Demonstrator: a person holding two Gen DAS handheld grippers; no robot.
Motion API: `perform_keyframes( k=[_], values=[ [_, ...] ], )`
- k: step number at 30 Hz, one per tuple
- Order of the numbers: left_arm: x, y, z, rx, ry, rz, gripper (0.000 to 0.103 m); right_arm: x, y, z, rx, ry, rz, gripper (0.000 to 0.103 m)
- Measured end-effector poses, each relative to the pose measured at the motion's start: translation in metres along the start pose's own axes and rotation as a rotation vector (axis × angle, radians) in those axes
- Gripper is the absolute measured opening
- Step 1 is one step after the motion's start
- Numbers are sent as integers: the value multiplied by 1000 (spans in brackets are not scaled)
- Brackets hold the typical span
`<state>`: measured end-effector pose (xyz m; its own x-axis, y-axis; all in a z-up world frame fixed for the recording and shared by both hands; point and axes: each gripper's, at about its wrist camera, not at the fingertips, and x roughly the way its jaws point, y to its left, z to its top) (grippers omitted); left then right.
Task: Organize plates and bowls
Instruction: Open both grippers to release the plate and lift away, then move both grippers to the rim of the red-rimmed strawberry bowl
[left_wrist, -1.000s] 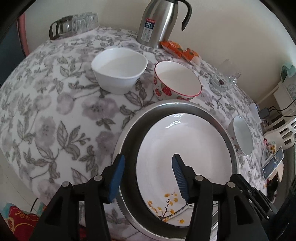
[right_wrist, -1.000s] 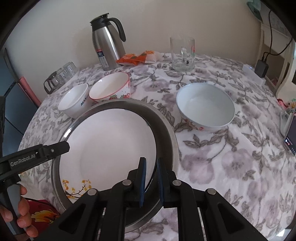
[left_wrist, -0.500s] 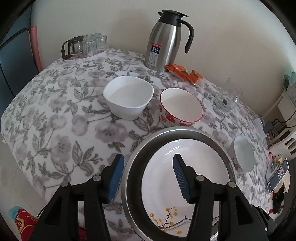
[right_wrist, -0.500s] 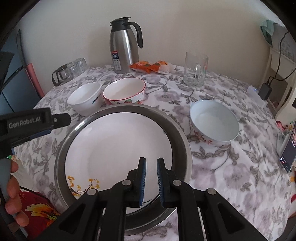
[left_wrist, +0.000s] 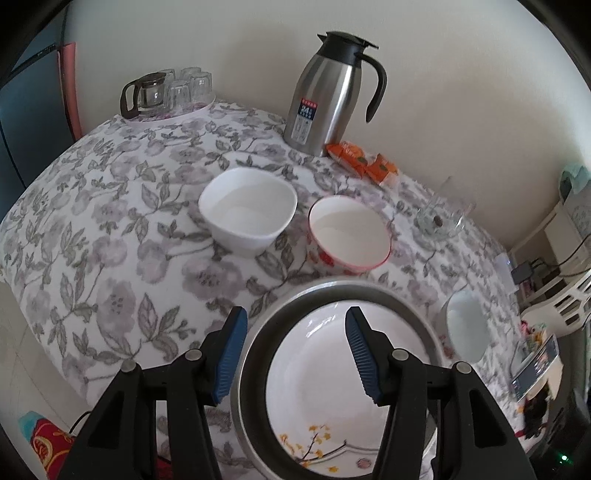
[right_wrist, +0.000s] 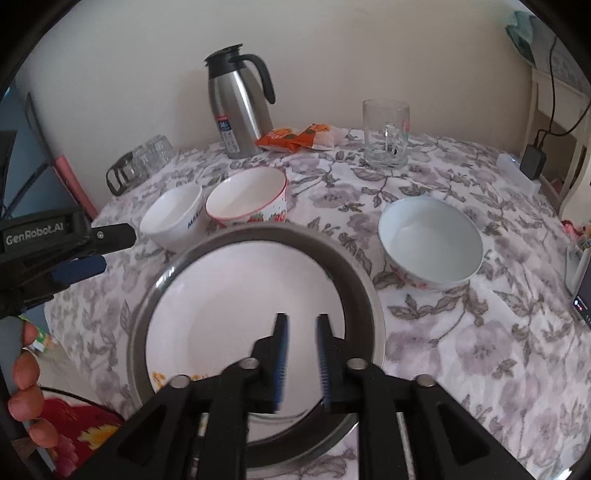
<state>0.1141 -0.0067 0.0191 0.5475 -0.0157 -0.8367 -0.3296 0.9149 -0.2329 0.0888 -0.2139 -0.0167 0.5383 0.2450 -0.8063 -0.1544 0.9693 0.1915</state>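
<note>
Checking progress: I judge the stacking approx one step in. White plate (right_wrist: 236, 295) w/ yellow flower print sits nested inside the wider metal plate (right_wrist: 364, 291) at the near table edge; that pair looks done. Right gripper (right_wrist: 301, 354) has just been opening over the plate's near rim, pads parted, nothing pinched btwn them. Left gripper (left_wrist: 293, 354) hangs spread and empty above the metal rim. Still loose: square white bowl (left_wrist: 247, 212), strawberry bowl (left_wrist: 349, 236) just beside it, pale blue bowl (right_wrist: 430, 242) well apart on the right. Also on the floral tablecloth (left_wrist: 110, 236): steel thermos (right_wrist: 238, 107), orange snack packs (right_wrist: 295, 138), glass mug (right_wrist: 386, 134), glass teapot set (left_wrist: 166, 92). Far-side clutter obstructs nothing; bowls stand clear for pickup.
</note>
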Motion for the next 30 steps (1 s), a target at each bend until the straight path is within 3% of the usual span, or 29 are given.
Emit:
perform_keyframes(
  k=[4, 5, 6, 7, 14, 17, 21, 30],
  values=[
    [-1, 0, 21, -19, -10, -26, 64, -5, 3, 24, -3, -27, 7, 38],
    [-2, 0, 28, -23, -17, -25, 65, -7, 4, 30, -2, -36, 18, 44],
    [-2, 0, 33, -21, -23, -22, 70, -9, 5, 37, -3, -46, 30, 59],
    [-1, 0, 40, -19, -30, -18, 72, -11, 5, 44, -1, -59, 42, 64],
    [8, 5, 87, -21, -37, 15, 82, -16, -15, 88, 82, -117, 45, 78],
    [16, 7, 99, -13, -34, 21, 83, -16, -31, 98, 144, -115, 36, 90],
    [34, 8, 112, -17, -21, 16, 100, -13, -42, 110, 186, -114, 22, 92],
    [59, -23, 130, 37, -38, -39, 100, 12, -36, 133, 208, -73, 23, 92]
  ],
)
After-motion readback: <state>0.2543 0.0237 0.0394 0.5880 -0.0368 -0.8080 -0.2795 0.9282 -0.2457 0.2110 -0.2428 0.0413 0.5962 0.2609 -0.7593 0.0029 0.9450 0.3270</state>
